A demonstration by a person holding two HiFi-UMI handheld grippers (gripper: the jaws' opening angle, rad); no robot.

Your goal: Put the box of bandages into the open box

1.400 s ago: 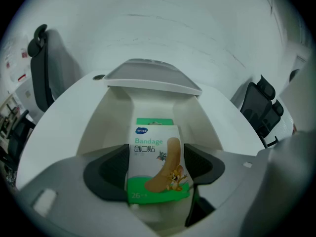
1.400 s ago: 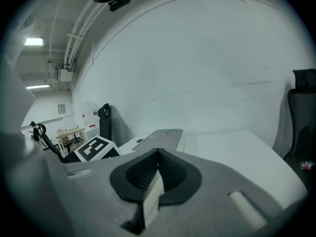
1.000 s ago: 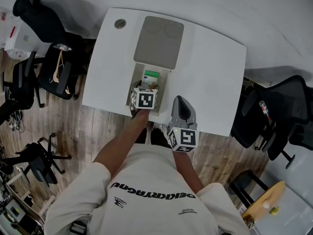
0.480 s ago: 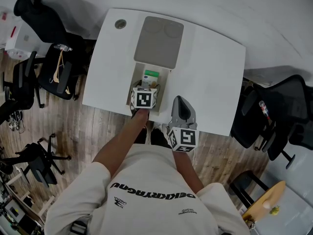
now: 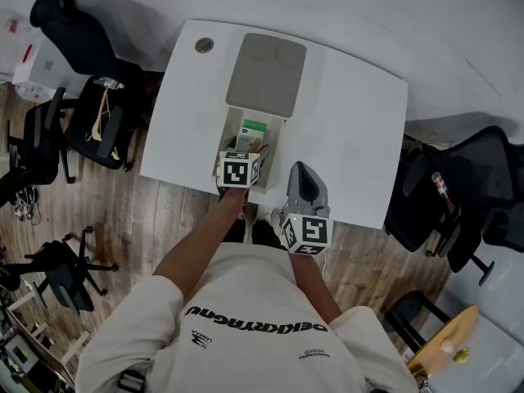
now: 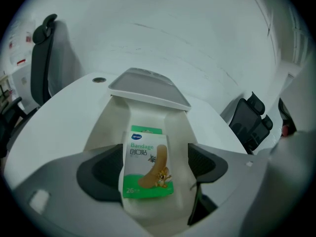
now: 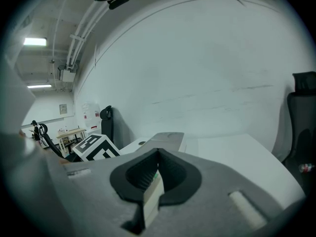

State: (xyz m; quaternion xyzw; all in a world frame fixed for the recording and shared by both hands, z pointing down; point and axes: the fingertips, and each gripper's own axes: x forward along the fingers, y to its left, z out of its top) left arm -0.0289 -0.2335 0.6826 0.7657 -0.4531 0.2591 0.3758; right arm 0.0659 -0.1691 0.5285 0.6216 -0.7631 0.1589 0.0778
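Observation:
The green-and-white box of bandages (image 6: 148, 164) lies flat inside the open cream box (image 6: 103, 127), whose grey lid (image 6: 148, 85) stands open at the far end. My left gripper (image 6: 157, 168) hovers just above it; its jaws have just been opening and stand wide, both dark pads (image 6: 103, 174) clear of the bandage box. From the head view the bandage box (image 5: 253, 131) shows in the open box (image 5: 232, 131) just beyond the left gripper (image 5: 244, 149). My right gripper (image 5: 302, 170) is shut on nothing by the table's near edge, right of the open box; its jaw tips (image 7: 158, 153) meet.
The white table (image 5: 352, 121) has a round cable hole (image 5: 204, 45) at its far left corner. Black office chairs stand to the left (image 5: 98, 121) and right (image 5: 458, 195) of the table, on a wooden floor.
My left gripper has lifted and drawn back slightly toward the near edge, uncovering more of the bandage box, which stays in the open box. The right gripper has kept still.

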